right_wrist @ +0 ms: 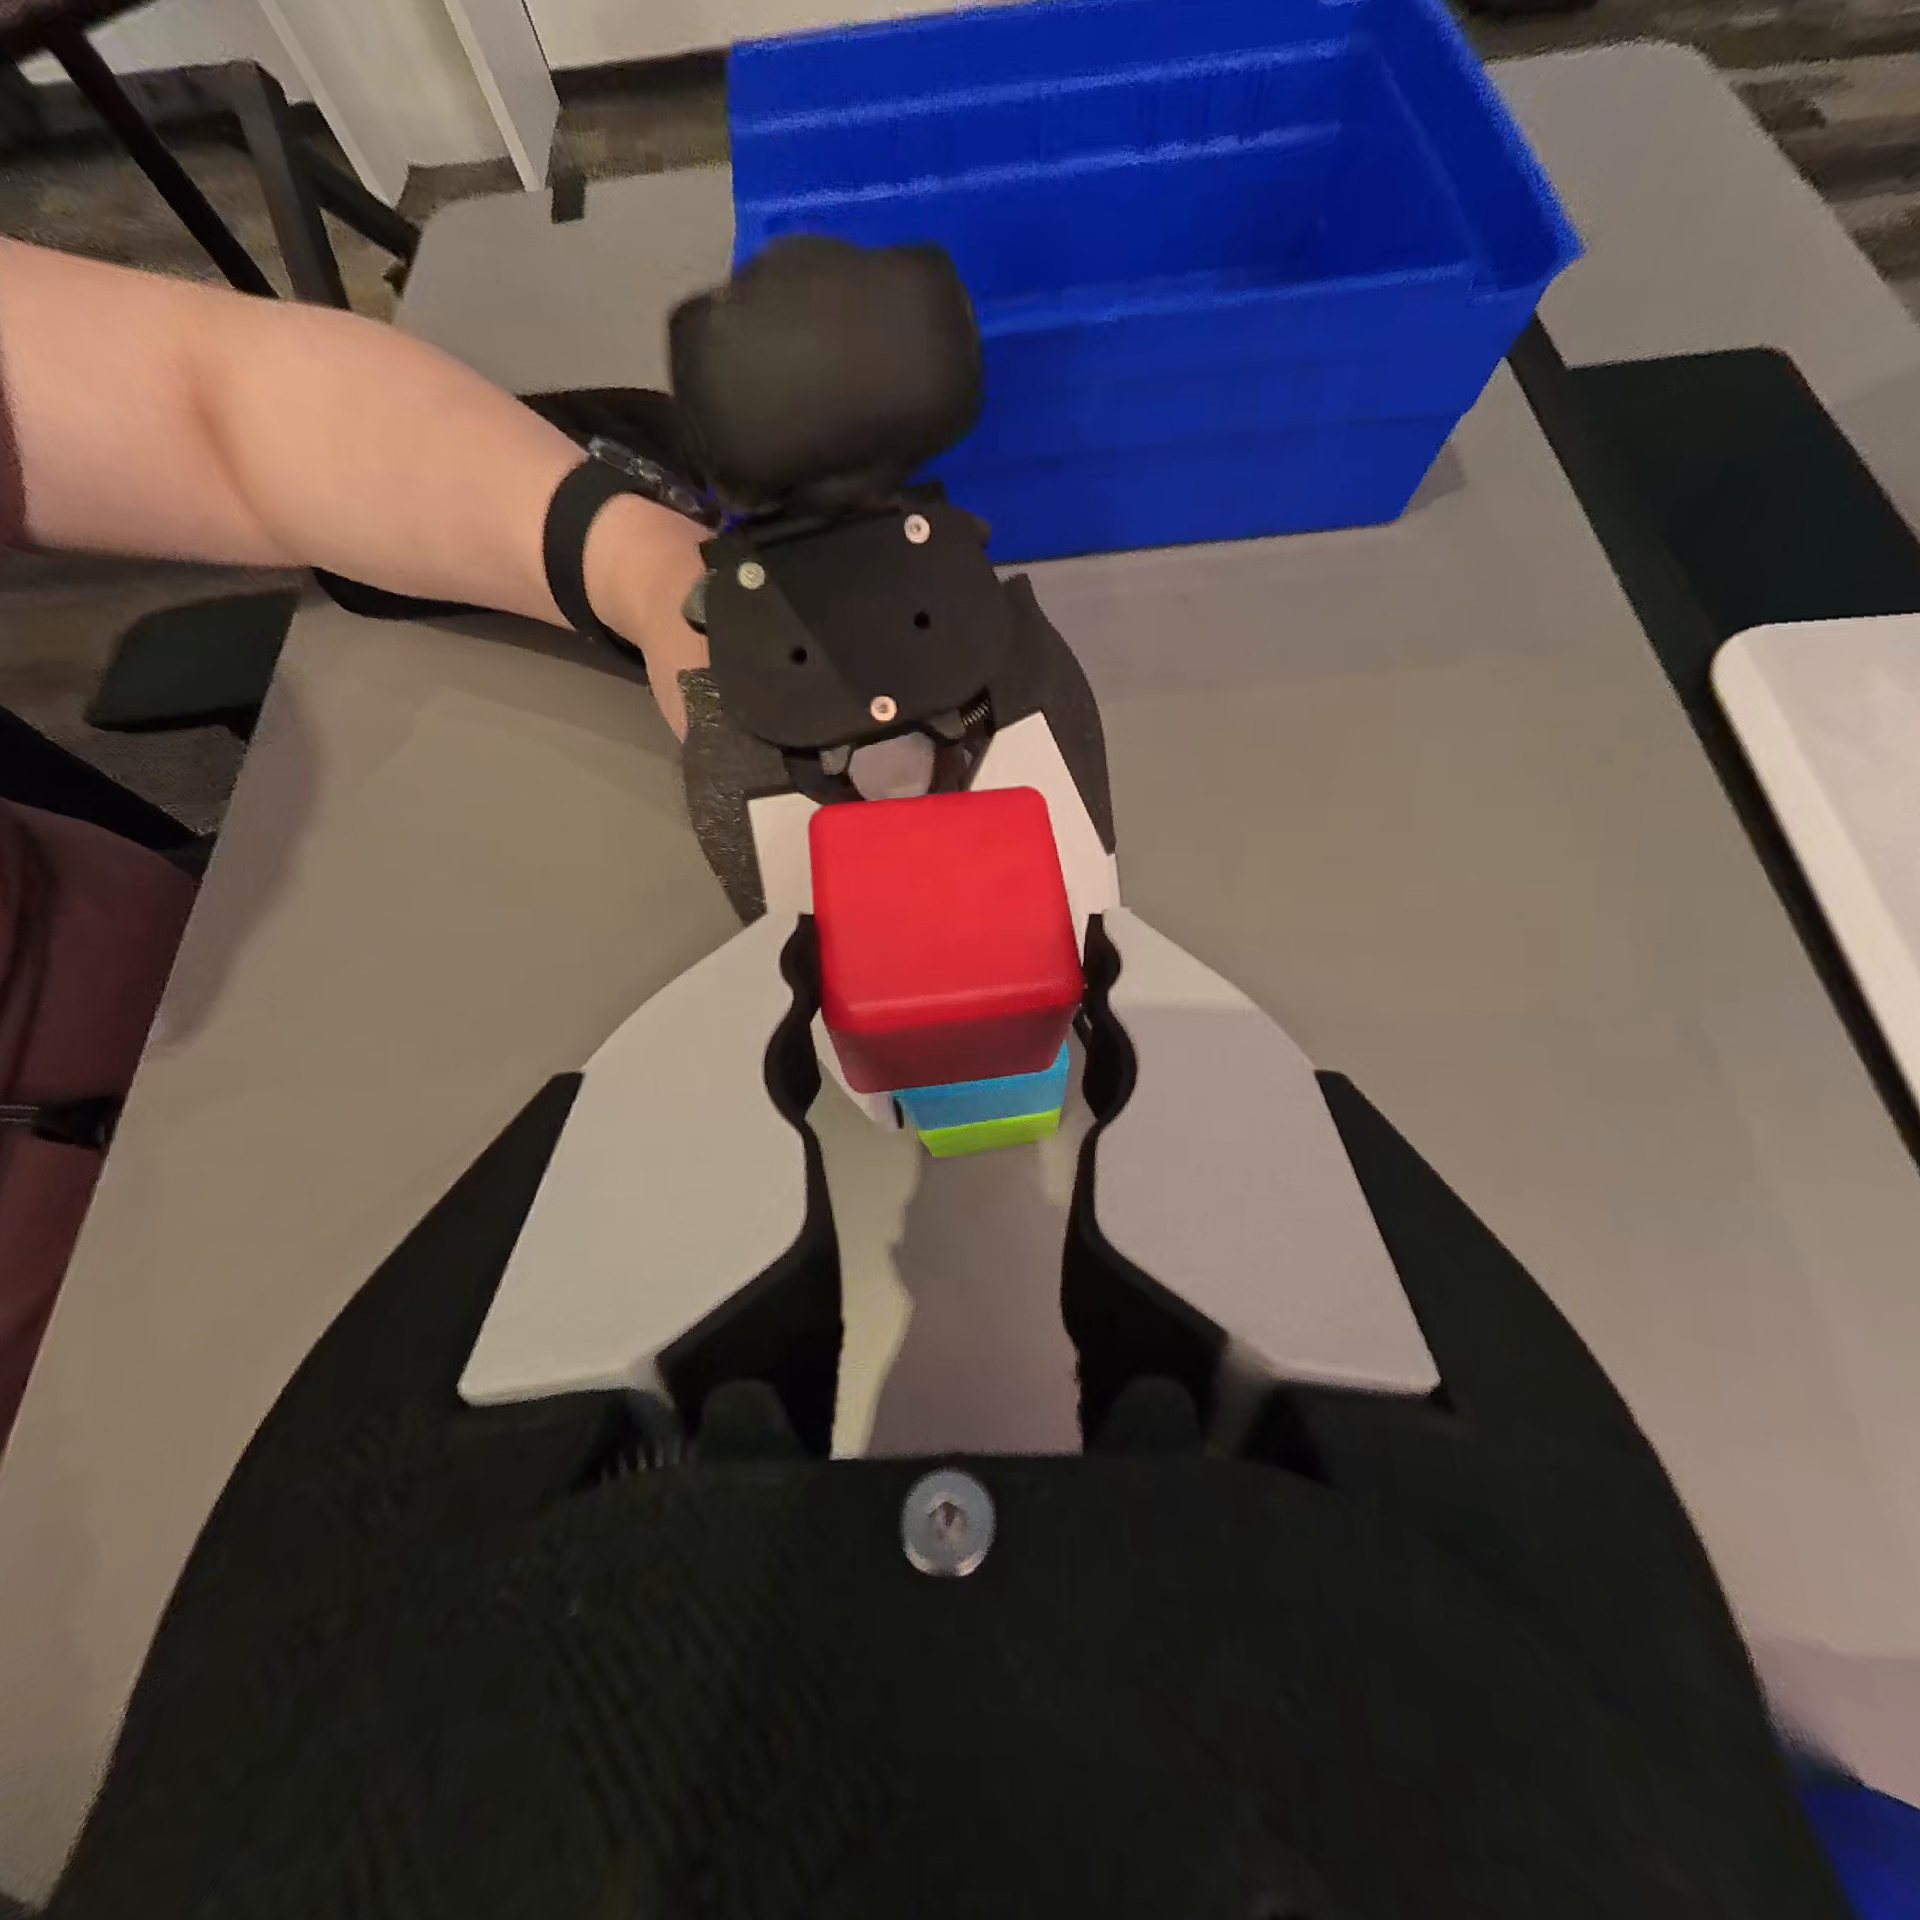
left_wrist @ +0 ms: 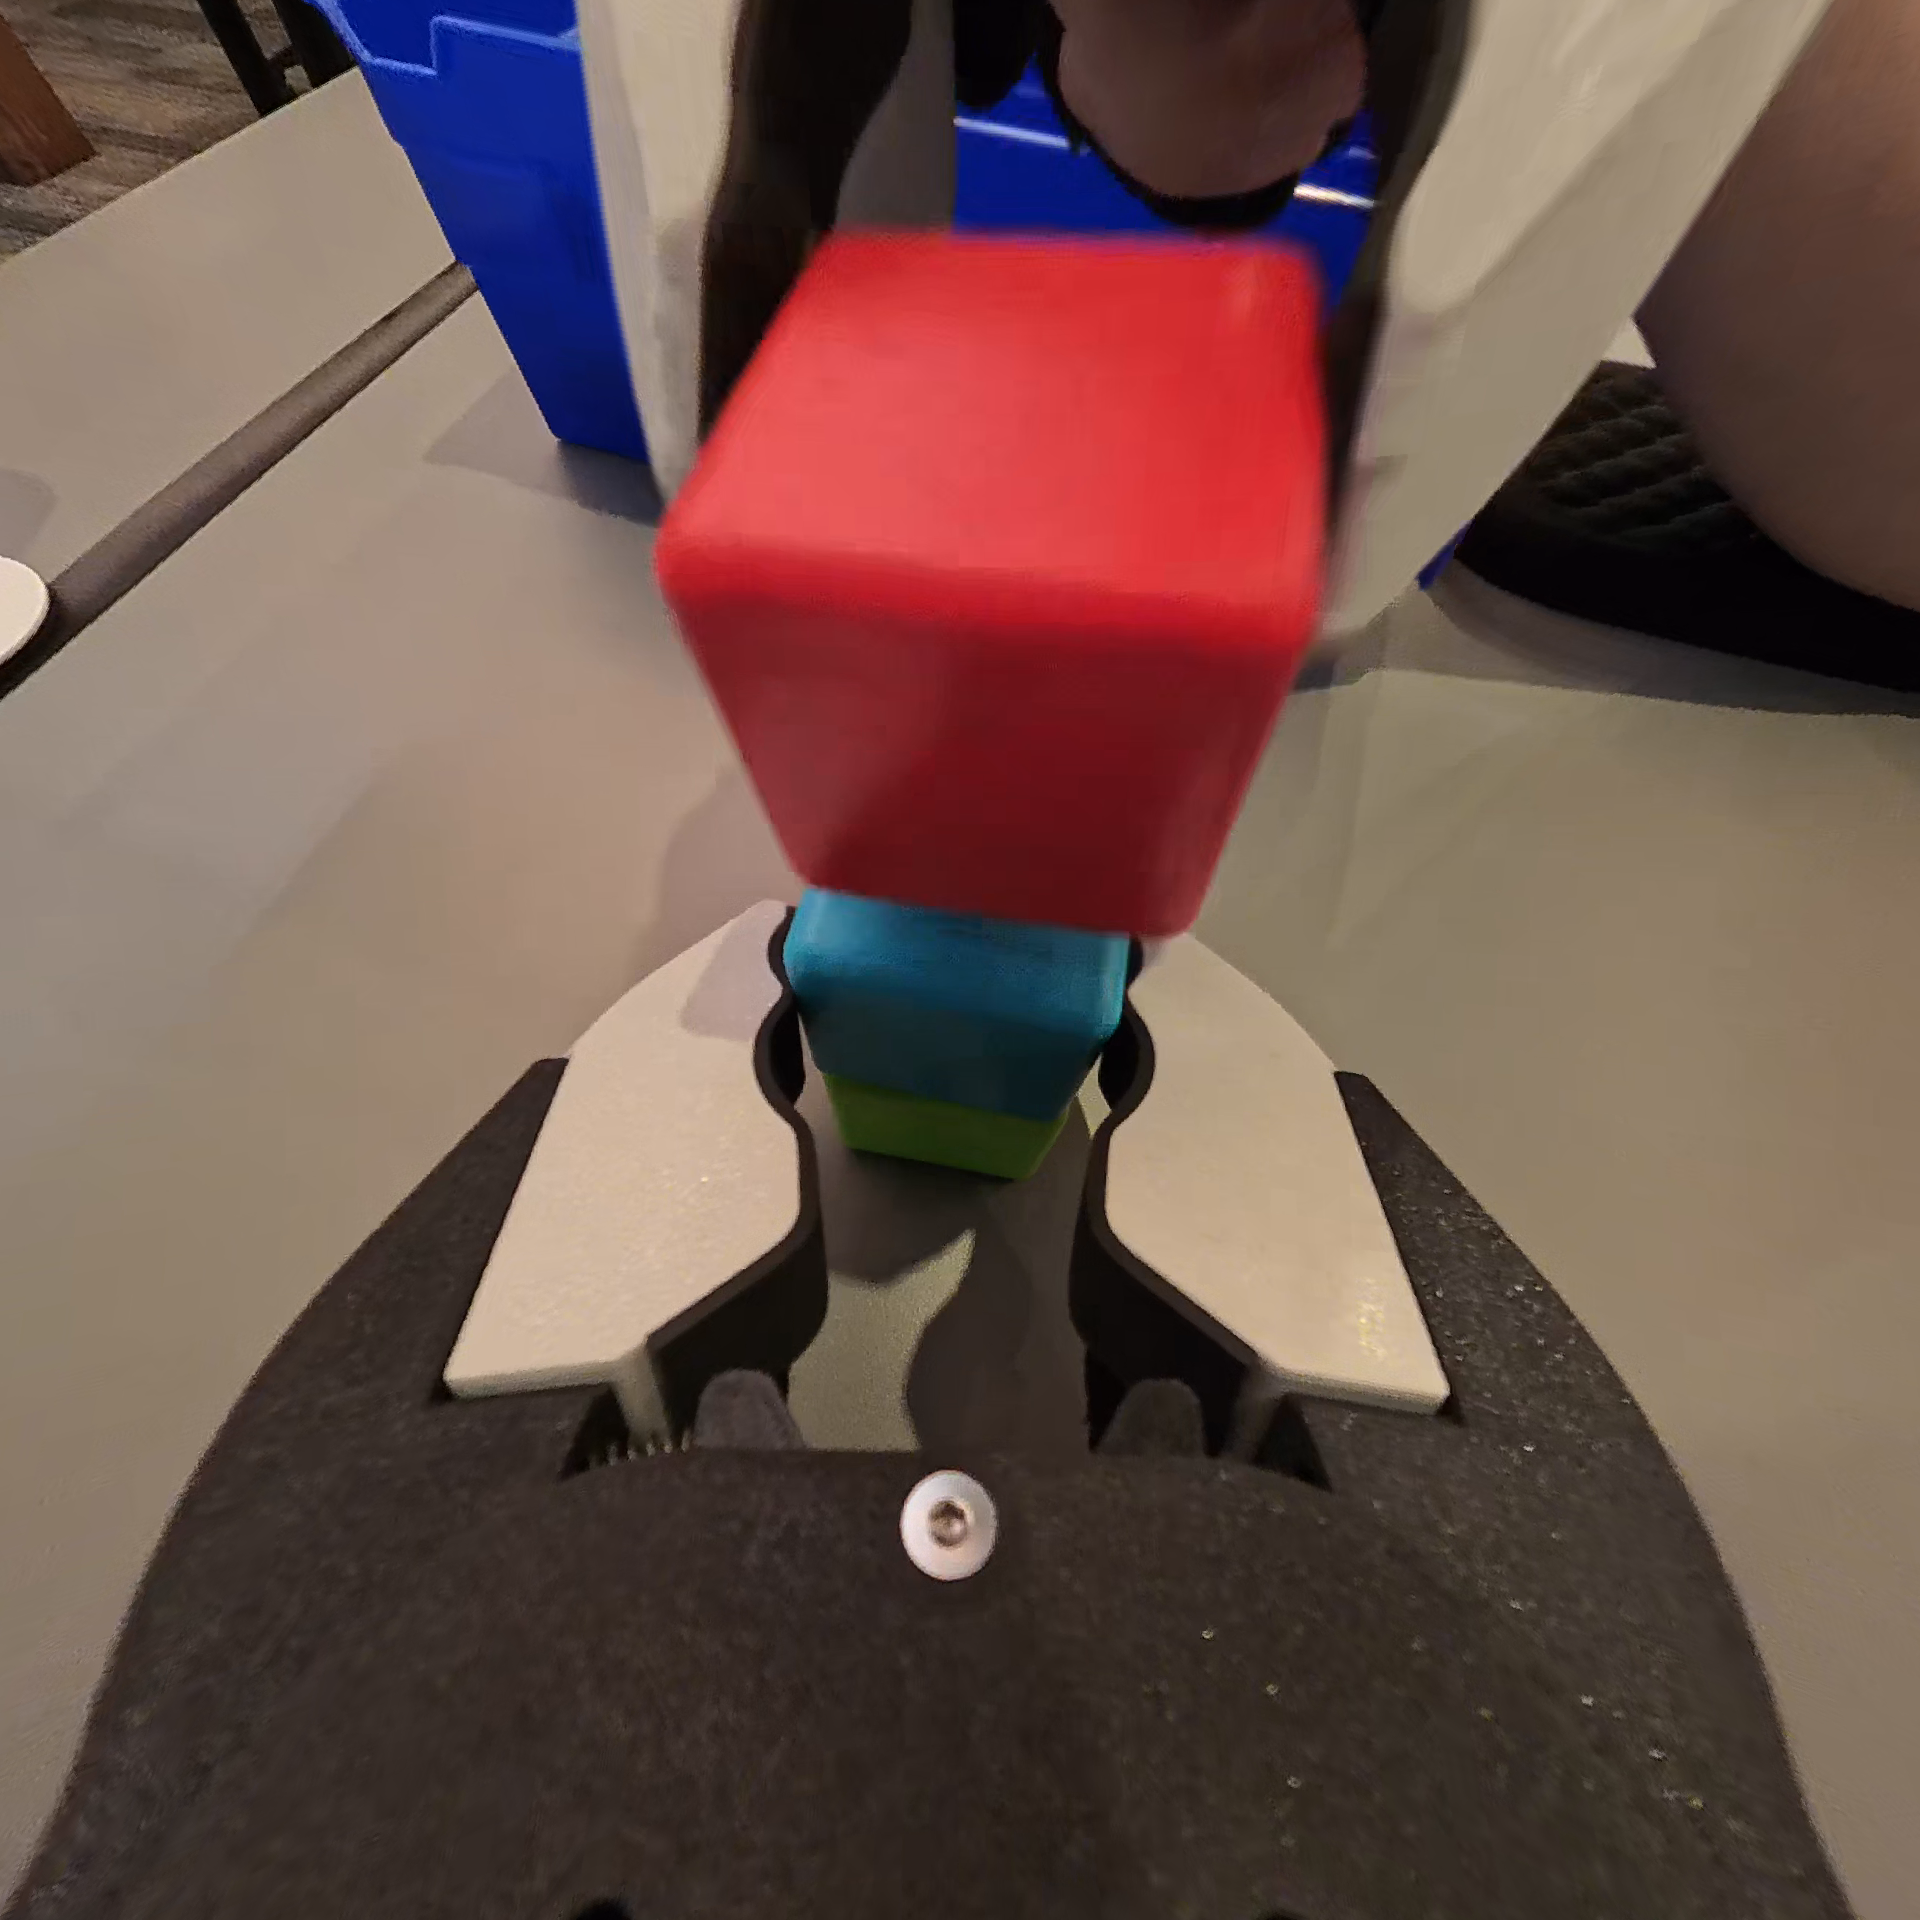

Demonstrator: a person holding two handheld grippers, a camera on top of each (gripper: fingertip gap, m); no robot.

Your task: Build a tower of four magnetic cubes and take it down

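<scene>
- On the grey table [right_wrist: 1299, 748] stands a stack of 3 cubes: a green cube [left_wrist: 951, 1132] at the bottom, a blue cube [left_wrist: 951, 997] on it, and a red cube [left_wrist: 997, 582] on top.
- Left gripper [left_wrist: 956, 1023] has its fingertips pressed against both sides of the blue cube, clenched on it low in the stack.
- Right gripper [right_wrist: 948, 997] has its fingertips against the 2 sides of the red cube, clamped on it from above.
- From the right wrist view, the red cube sits slightly off-centre over the blue cube, overhanging toward the left.
- Whether the red cube touches the blue cube or hangs just above it cannot be told.
- Behind the stack sits a blue bin [right_wrist: 1143, 270], near the table's far edge.
- A person's forearm [right_wrist: 260, 436] with a black wristband [right_wrist: 566, 540] reaches to the left gripper.
- No 4th cube shows in either view.
</scene>
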